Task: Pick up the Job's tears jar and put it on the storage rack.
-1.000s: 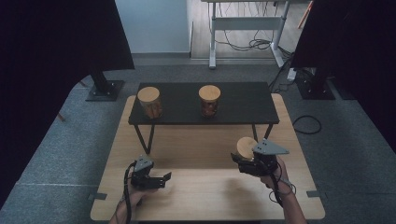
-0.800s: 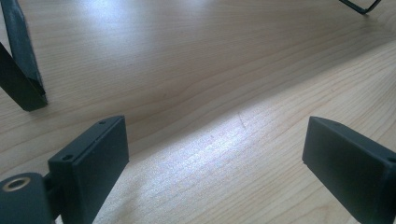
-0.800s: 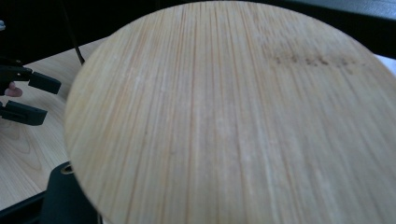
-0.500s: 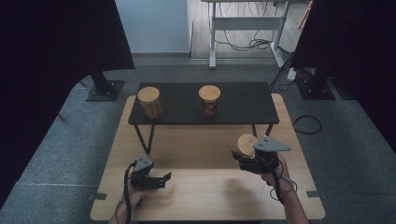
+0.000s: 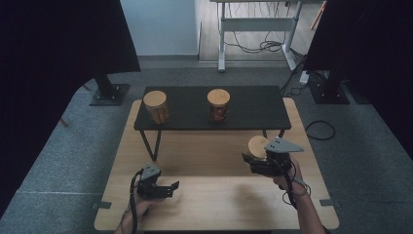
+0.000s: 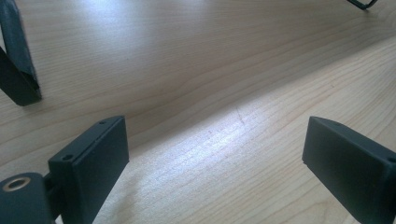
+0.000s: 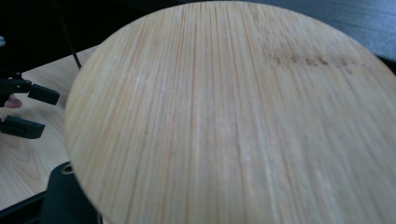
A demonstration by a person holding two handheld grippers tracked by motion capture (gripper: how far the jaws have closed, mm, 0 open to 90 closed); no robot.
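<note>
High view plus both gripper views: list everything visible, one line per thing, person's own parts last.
jars on shelf: two, wooden lids, orange-brown contents, on the black shelf.
held jar: one, wooden lid, in right gripper above the table.
black shelf: one, on thin legs, at the table's far half.
table: one, light wood.
white desk frame: one, background, cables beneath.
left gripper: black, open, low over the table's near edge.
right gripper: black, shut on held jar.
</note>
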